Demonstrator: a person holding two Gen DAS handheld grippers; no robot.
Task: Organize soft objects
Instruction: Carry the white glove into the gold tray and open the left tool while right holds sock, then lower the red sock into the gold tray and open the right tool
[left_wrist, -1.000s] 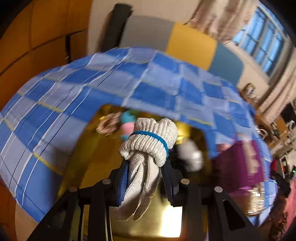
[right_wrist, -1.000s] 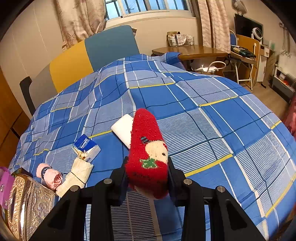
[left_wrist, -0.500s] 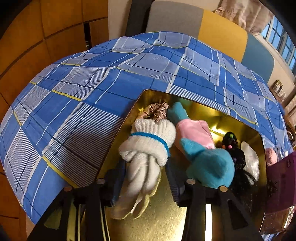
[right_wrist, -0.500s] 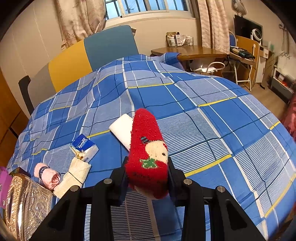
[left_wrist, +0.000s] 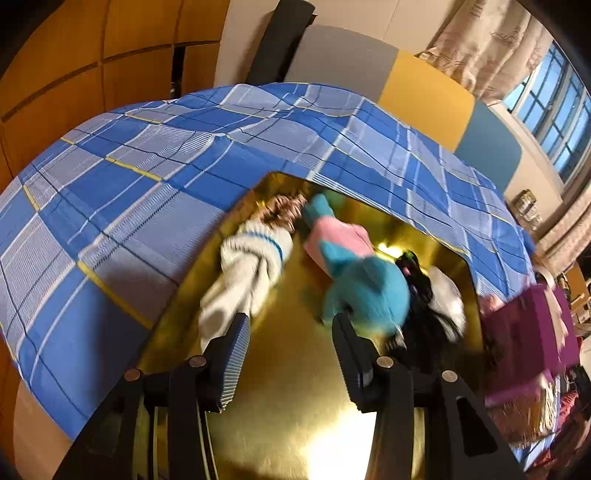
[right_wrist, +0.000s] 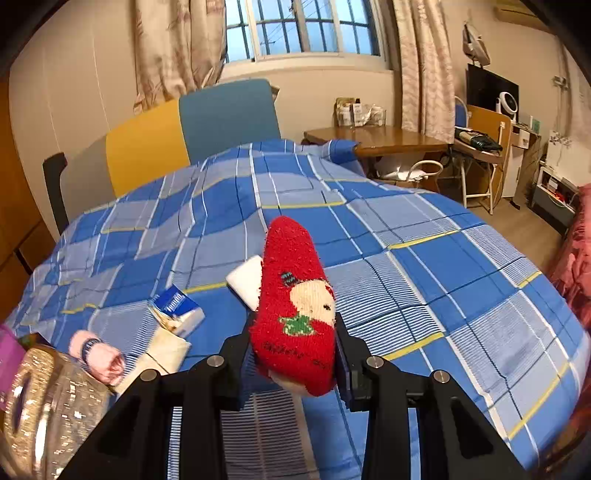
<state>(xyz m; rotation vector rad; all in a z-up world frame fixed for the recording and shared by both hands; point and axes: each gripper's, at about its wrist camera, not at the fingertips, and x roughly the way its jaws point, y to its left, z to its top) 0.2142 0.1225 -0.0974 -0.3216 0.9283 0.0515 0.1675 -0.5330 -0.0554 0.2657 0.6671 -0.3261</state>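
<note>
Two cameras split the scene: the left wrist view looks down into a shiny gold tray (left_wrist: 295, 406) that the right wrist view does not show from inside, while the right wrist view alone shows the loose items lying on the blue plaid bedspread (right_wrist: 461, 295).

Over the tray, the left gripper (left_wrist: 290, 332) is spread wide with nothing between its ribbed pads. Just ahead of its left finger lies the knotted white knit glove with a blue cuff stripe (left_wrist: 245, 273), resting in the tray along its left edge. Beside it sits a teal and pink plush toy (left_wrist: 362, 280), with a black item (left_wrist: 424, 306) and a white soft item (left_wrist: 448, 295) to the right, both blurred. A brownish frilly item (left_wrist: 284, 208) lies at the far end.

The right gripper (right_wrist: 293, 347) is clamped on a fuzzy red sock with a cream face pattern (right_wrist: 295, 299), held above the bed. Behind the sock, partly hidden, lies a flat white pad (right_wrist: 245, 280). To the left are a blue and white tissue packet (right_wrist: 177, 306), a cream folded cloth (right_wrist: 162, 350) and a pink rolled item (right_wrist: 98, 352), near a glittery gold lid (right_wrist: 48, 413).
</note>
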